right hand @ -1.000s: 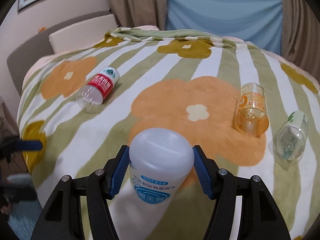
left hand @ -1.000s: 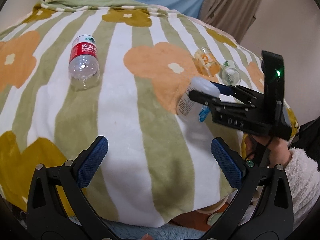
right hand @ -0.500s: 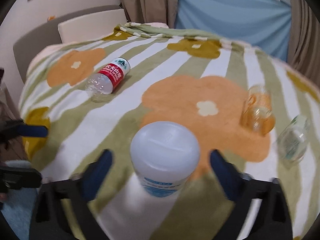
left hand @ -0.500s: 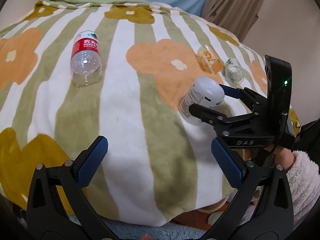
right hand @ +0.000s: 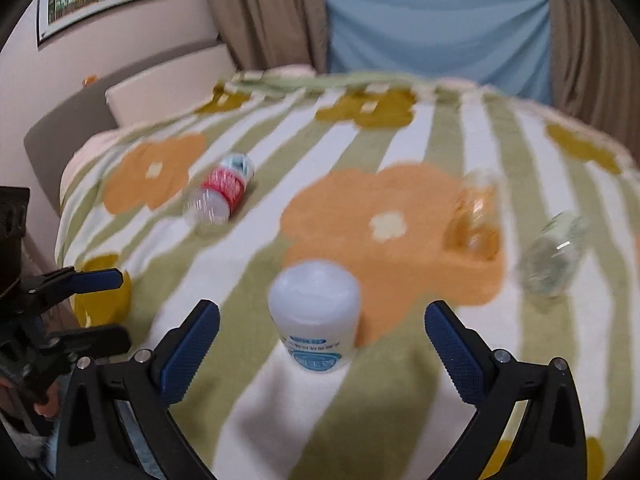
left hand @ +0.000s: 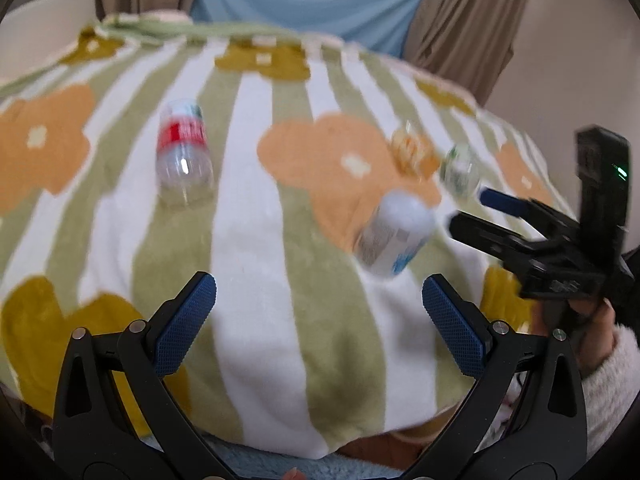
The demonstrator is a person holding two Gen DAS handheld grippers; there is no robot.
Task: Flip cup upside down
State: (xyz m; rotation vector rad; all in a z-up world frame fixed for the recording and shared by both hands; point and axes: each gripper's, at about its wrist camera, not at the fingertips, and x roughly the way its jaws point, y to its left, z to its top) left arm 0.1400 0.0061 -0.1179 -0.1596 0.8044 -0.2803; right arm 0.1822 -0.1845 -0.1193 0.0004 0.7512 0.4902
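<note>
Floral blanket (right hand: 256, 392): white cup (right hand: 314, 314) inverted, released; right hand-held gripper (right hand: 322, 338) now spread, backed off; left hand-held gripper (left hand: 320, 320) spread.

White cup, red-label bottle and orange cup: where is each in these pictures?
white cup (right hand: 314, 300), right wrist view, its flat upturned base
red-label bottle (right hand: 224, 188), right wrist view, red label
orange cup (right hand: 474, 216), right wrist view, its side

White cup (right hand: 315, 312) with blue label, between blue-padded black fingers (right hand: 191, 350) of right gripper (right hand: 322, 344). Beyond the fingertips: green-and-white striped blanket (right hand: 404, 408) with orange and mustard flowers. Ahead left, clear bottle (right hand: 220, 196) with red label; ahead right, amber glass jar (right hand: 474, 220) and clear jar (right hand: 554, 256). Blue pads on left gripper (left hand: 320, 320) too.
</note>
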